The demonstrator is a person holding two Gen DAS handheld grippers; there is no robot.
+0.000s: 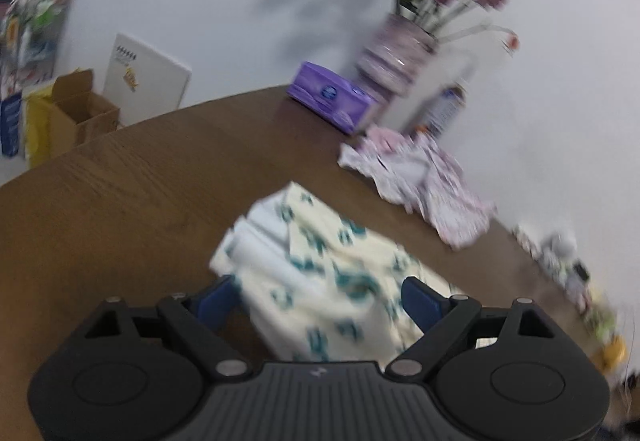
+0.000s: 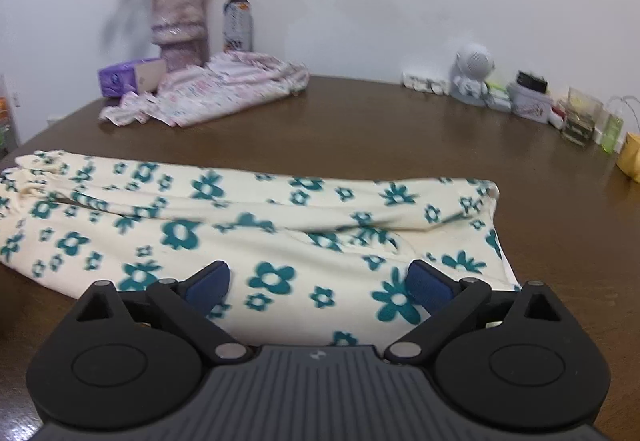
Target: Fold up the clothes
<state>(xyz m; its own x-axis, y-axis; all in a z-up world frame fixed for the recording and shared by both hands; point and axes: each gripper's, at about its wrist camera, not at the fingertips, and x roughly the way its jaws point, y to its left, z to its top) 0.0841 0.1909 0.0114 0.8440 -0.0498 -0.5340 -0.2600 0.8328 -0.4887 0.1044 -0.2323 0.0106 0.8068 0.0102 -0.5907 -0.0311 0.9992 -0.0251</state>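
Cream trousers point(image 2: 256, 225) printed with teal flowers were laid lengthwise across the brown wooden table point(image 2: 400, 129), folded into a long band, with the waistband end bunched toward the left of the right wrist view. The right gripper point(image 2: 320, 283) was seen spread wide just above the near edge of the cloth, its 2 blue pads point(image 2: 430, 287) apart and nothing clamped between them. The left gripper point(image 1: 320, 297) was likewise seen released, its blue pads on either side of the garment's end, though contact could not be judged through the motion blur. A second, pink-patterned garment point(image 2: 216, 89) was left crumpled near the far edge of the table, just in front of a vase of pink flowers point(image 2: 180, 25) and touching a purple tissue box point(image 2: 128, 75). A bottle point(image 2: 238, 21) was stood beside the vase, and small items were lined along the wall at the right.
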